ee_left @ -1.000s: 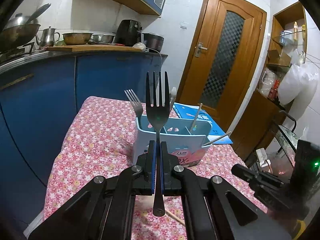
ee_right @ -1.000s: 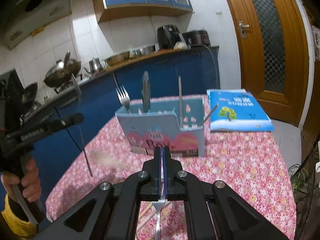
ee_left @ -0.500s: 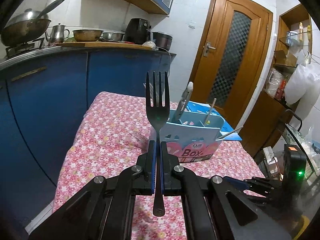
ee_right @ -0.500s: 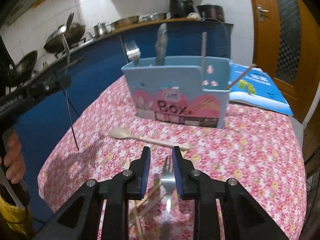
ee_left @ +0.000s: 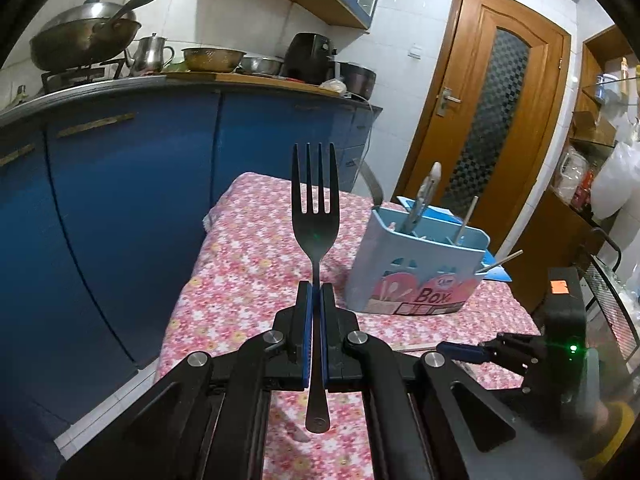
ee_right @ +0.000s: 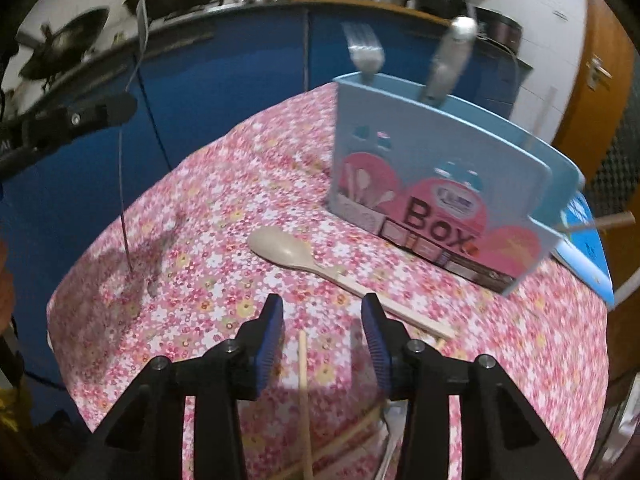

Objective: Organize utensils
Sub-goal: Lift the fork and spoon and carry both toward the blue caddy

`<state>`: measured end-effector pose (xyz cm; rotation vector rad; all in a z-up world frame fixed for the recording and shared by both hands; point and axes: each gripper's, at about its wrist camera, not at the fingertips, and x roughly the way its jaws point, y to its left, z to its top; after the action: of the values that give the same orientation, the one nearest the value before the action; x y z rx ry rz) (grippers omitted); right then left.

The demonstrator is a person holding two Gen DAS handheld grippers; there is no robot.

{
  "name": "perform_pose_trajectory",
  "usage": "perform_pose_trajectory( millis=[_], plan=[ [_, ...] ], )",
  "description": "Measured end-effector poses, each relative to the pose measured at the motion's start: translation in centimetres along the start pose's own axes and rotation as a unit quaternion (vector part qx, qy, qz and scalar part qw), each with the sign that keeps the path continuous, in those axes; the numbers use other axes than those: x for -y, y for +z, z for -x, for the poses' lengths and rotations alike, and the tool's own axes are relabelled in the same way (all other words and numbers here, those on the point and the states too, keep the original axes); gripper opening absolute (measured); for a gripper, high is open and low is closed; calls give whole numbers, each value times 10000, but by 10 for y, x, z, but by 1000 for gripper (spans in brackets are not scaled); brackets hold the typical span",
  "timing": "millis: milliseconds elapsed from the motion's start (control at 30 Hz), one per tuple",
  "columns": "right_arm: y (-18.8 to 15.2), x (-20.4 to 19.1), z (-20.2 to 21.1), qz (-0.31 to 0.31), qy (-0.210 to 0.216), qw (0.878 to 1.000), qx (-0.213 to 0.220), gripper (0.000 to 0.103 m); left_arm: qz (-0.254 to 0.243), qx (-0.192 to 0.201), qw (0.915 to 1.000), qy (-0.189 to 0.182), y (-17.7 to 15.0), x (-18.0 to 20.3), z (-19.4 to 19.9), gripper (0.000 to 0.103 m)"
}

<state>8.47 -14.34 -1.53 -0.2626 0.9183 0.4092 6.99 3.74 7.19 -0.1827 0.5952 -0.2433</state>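
The left gripper (ee_left: 315,296) is clamped on the handle of a dark fork (ee_left: 315,216), which stands upright between its fingers with the tines pointing up and the handle end hanging below the pads. Ahead of this gripper and to its right stands a light blue utensil box (ee_left: 416,268) on the bench (ee_left: 248,248), which is covered with a pink flowered cloth. A few utensils and sticks poke up out of the box. Low on the right side of this view, the right gripper (ee_left: 460,349) reaches in over the bench.

In the right wrist view, the right gripper (ee_right: 322,312) has its fingers spread apart with nothing between them, and it hovers over the bench. Just ahead of it lies a pale wooden spoon (ee_right: 288,250), bowl to the left, its handle running back toward the gripper's right finger. A wooden chopstick (ee_right: 304,392) lies below the gripper, between its arms, with more sticks and a metal utensil (ee_right: 388,436) close behind. The box (ee_right: 436,176) stands further ahead and to the right, with a silver fork (ee_right: 366,54) and another metal handle (ee_right: 450,60) sticking up from it. A blue book (ee_right: 588,256) lies beyond the box on the right. To the far left, the left gripper (ee_right: 100,114) holds its fork edge-on above the bench.
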Motion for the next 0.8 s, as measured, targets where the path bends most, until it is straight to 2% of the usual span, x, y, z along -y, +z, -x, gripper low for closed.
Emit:
perform_pose_trajectory(
  millis=[267, 433, 533, 600, 667, 700, 733, 800],
  plan=[
    [21, -9, -27, 610, -203, 9973, -364, 50, 45, 0, 9999, 121, -2, -14, 0, 1],
    [28, -11, -46, 720, -135, 9958, -555, 50, 115, -14, 9998, 151, -4, -23, -2, 1],
    [33, -11, -52, 742, -45, 9960, -496, 50, 132, -10, 9998, 161, -4, -26, -2, 1],
    [35, -11, -55, 668, 144, 9965, -489, 44, 142, -11, 9998, 170, -5, -27, -2, 1],
    [39, -14, -58, 609, 354, 9964, -478, 20, 157, -19, 9997, 172, -5, -27, -4, 1],
    [38, -17, -58, 650, 315, 9964, -451, 16, 161, -21, 9997, 173, -5, -27, -4, 1],
    [38, -20, -59, 671, 299, 9963, -436, 7, 166, -25, 9997, 176, -5, -27, -4, 1],
    [36, -23, -56, 624, 253, 9972, -324, 7, 168, -35, 9997, 169, -5, -26, -5, 1]
  ],
)
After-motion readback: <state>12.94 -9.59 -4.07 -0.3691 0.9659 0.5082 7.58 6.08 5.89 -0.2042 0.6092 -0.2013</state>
